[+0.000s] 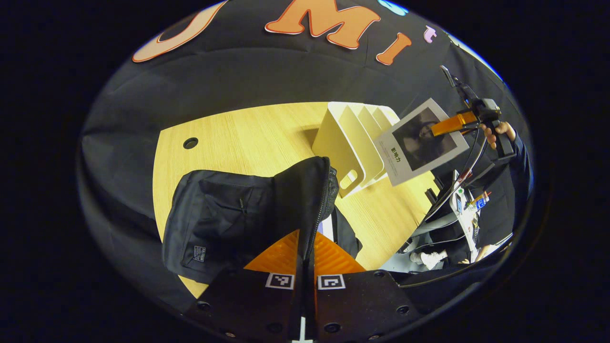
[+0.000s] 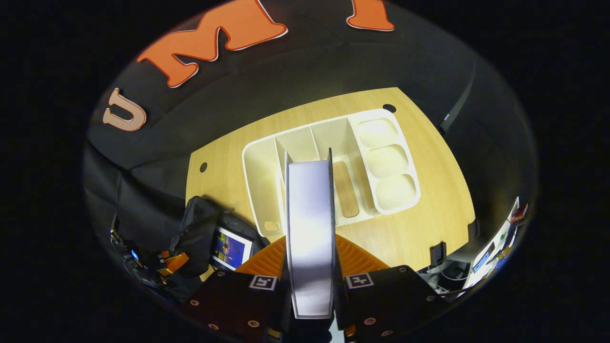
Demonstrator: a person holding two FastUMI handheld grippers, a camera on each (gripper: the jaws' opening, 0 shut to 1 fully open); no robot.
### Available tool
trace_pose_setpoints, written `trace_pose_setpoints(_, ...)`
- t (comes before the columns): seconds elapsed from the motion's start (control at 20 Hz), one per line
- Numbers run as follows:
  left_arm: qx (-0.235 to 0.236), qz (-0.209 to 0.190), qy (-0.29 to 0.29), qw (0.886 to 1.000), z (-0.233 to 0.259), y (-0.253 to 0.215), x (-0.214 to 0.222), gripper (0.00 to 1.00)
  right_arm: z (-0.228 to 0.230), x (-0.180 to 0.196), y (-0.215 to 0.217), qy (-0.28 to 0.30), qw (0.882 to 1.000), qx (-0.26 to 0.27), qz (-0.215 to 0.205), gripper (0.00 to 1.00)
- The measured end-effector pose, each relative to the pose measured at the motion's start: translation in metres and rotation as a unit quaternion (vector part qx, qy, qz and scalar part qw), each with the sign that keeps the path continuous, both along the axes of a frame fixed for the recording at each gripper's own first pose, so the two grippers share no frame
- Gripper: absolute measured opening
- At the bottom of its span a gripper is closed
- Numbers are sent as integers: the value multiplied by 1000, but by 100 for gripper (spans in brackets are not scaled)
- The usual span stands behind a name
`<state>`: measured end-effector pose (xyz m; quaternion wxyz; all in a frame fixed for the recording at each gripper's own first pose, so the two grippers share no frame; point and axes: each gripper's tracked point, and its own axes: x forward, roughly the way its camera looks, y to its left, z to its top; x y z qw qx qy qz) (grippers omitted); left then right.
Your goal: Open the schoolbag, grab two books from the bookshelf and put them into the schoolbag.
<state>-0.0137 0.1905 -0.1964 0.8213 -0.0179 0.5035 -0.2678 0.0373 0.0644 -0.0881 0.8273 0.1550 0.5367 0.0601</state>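
Left gripper (image 1: 305,257) jaws are pinching the black schoolbag (image 1: 238,214) flap; right gripper (image 2: 310,267) jaws are clamping a grey book (image 2: 310,224) above the white bookshelf (image 2: 267,190).

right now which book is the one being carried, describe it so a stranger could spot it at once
Start at the wooden table and find the white bookshelf standing on it. Just above its near end, the right hand-held gripper holds up a book. It has a grey cover with a dark picture, unlike the colourful book already in the black schoolbag.

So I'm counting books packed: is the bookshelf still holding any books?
No; in the right gripper view the bookshelf slots are empty, and the right gripper holds a book.
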Motion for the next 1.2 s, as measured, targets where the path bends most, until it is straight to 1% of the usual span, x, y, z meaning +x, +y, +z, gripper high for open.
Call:
trace_pose_setpoints(0.1, 2, -8, 0, 1000, 0, 0, -2, 4, -5, -17, 7, 6, 1000, 27, -10, 39)
trace_pose_setpoints(0.2, 1, -11, 0, 1000, 0, -1, -2, 4, -10, -33, 2, 3, 999, 37, -19, 38)
trace_pose_setpoints(0.45, 7, -18, -1, 1000, 3, -2, -2, 4, 2, -61, 3, -14, 996, 84, -36, 37)
trace_pose_setpoints(0.65, 17, -17, -8, 1000, 6, 0, -2, 4, 5, -79, 7, -24, 992, 119, -45, 37)
trace_pose_setpoints(0.8, 22, -13, -11, 1000, 10, -1, -2, 4, 8, -89, 20, -32, 985, 161, -46, 37)
trace_pose_setpoints(1.0, 24, -9, -15, 1000, 12, 1, -1, 4, 10, -96, 33, -50, 979, 194, -46, 37)
trace_pose_setpoints(1.1, 25, 9, -14, 1000, 10, 3, 0, 4, 11, -96, 49, -68, 971, 223, -46, 37)
trace_pose_setpoints(1.2, 17, 13, -8, 1000, 9, -1, -2, 4, 7, -103, 61, -72, 965, 251, -40, 37)
